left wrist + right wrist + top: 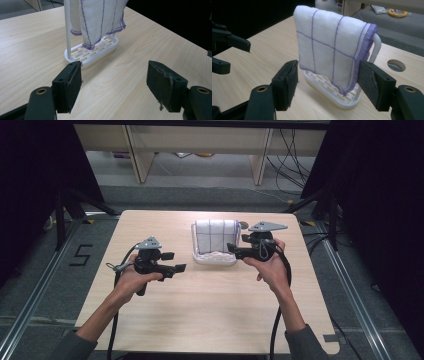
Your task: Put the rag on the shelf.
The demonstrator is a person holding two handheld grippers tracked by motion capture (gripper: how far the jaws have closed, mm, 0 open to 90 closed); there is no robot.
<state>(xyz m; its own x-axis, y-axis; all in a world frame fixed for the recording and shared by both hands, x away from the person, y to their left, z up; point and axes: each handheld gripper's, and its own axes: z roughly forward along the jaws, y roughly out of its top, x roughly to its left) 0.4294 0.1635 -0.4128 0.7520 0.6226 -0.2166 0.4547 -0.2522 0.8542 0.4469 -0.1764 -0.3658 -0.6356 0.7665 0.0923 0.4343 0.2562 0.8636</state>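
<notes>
A "5" is taped on the floor (80, 255) left of your left tongs (176, 261). Both tongs, right (233, 250) included, are released; the cloth (332, 55) hangs on its rack (329, 92) ahead of them; the right gripper view reveals a table hole (396, 65)

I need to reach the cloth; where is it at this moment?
The white cloth hangs over a white rack at the table's far middle in the high view, just left of the right gripper.

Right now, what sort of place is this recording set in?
Probably a lab or recording workspace, not a home: a bare wooden table walled by black curtains, loose cables on the grey floor behind, and metal rails alongside.
</notes>
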